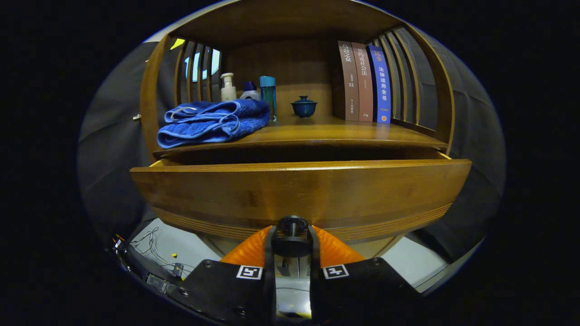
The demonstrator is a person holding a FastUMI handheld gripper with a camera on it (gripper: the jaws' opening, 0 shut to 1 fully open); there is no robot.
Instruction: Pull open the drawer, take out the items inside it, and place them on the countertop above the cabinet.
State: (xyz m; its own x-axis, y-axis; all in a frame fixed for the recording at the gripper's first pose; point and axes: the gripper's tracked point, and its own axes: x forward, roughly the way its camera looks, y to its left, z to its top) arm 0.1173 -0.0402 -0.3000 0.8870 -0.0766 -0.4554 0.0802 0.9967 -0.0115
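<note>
With gripper (pixel 292 235) clamped on drawer (pixel 299 192) knob (pixel 292 225), 3 Chinese-titled books (pixel 364 81) above.

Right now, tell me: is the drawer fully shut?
No. The drawer stands pulled out below the shelf, jaws closed on its knob.

One drawer (pixel 299 190), one folded towel (pixel 213 121), three bottles (pixel 228 87), one lidded cup (pixel 304 107), three books (pixel 349 81) on the surface (pixel 326 131)

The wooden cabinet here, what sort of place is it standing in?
Likely a staged home corner, not a real room. The wooden cabinet holds a folded blue towel, toiletry bottles and books. The gripper is shut on the drawer knob.
</note>
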